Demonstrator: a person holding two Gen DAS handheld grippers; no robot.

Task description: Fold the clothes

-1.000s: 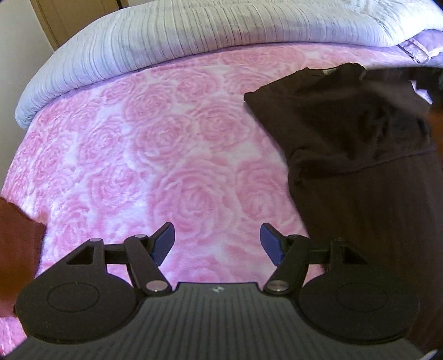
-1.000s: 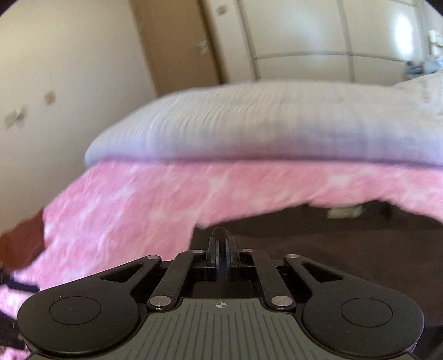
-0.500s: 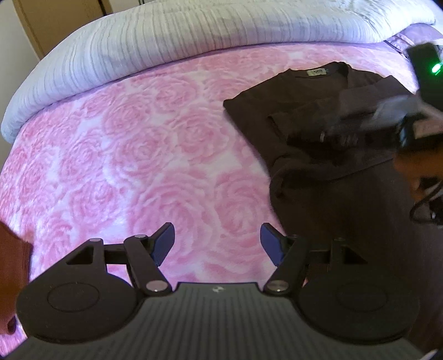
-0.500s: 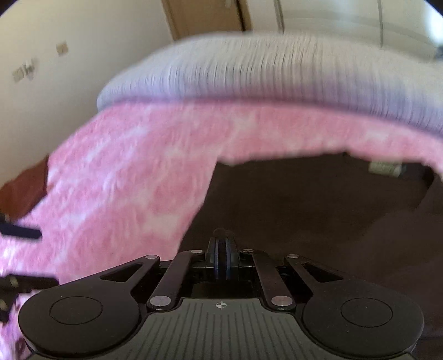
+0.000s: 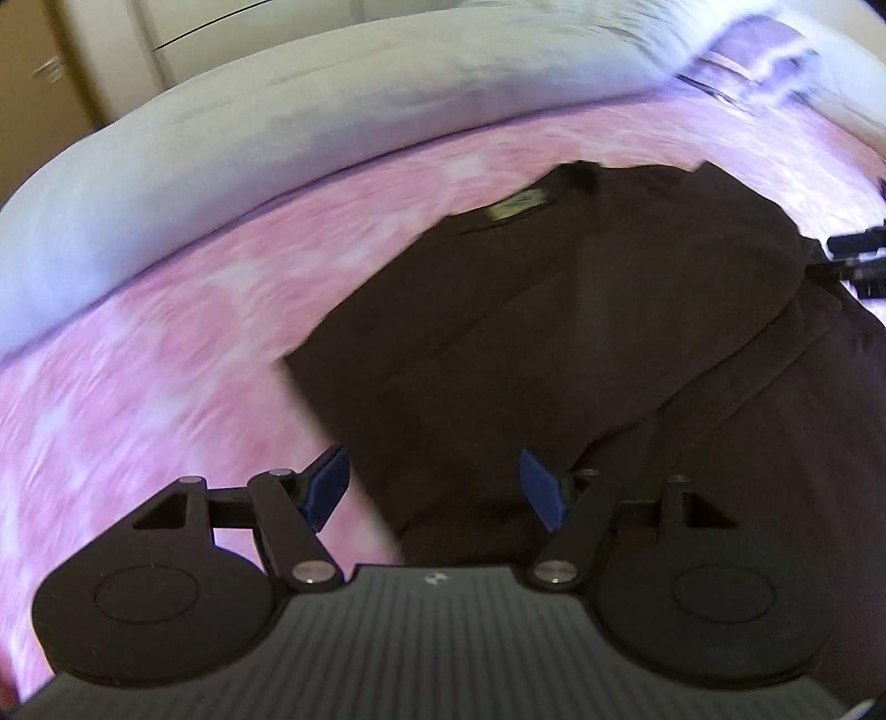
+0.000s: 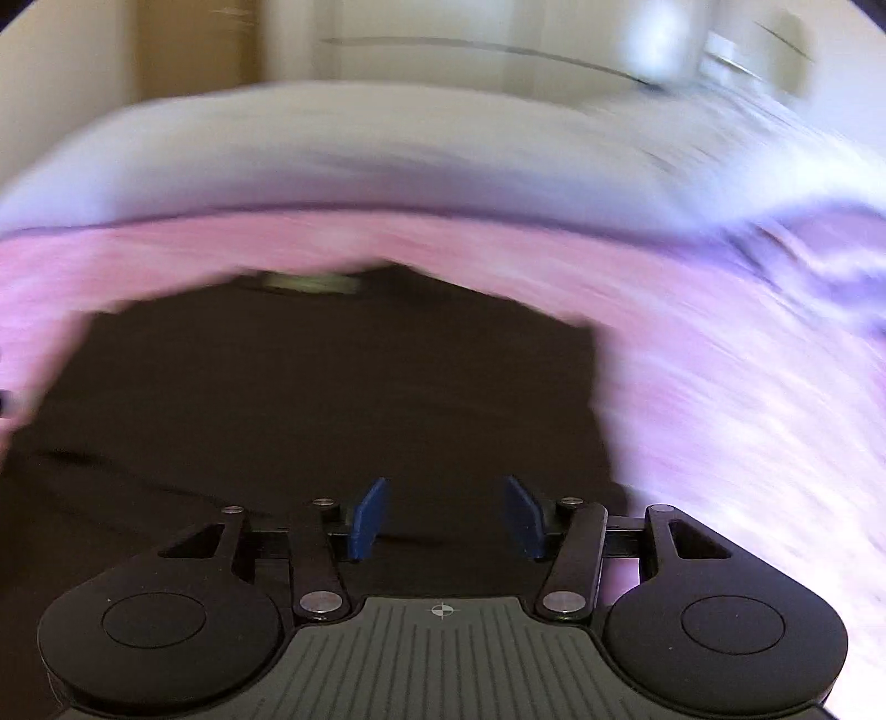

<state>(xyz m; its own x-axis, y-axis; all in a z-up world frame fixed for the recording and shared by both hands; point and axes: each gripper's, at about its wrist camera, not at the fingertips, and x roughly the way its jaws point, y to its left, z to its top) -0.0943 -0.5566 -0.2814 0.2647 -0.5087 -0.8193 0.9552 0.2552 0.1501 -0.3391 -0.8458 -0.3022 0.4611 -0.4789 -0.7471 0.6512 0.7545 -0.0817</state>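
pink rose-patterned bedding (image 5: 166, 387) fills the left half of the left wrist view, with a pale ribbed duvet (image 5: 277, 138) banked across the top and wardrobe doors (image 6: 498, 39) blurred behind it in the right wrist view. the dark brown top (image 5: 581, 332) lies on the bed, centre to right of that frame, its neck label (image 5: 512, 209) toward the upper middle, and layered edges run diagonally across it at centre right, so part of it looks folded over the body.

a second ago the right gripper (image 6: 446, 518) had its blue pads pressed together and was carrying cloth across the top; now its jaws stand spread, with only dark fabric showing between them at the bottom centre of its frame. so the sleeve or side panel has been let go and lies on the body of the top. the left gripper (image 5: 434, 487), which hung over bare pink bedding half a second ago, has swung right: its jaws are spread as before, but the near left edge of the top now sits between them at lower centre.

both frames are smeared with motion. as a judgement, one fold is laid down and the left side looks due for its turn; whether the left pads touch the cloth i cannot tell.
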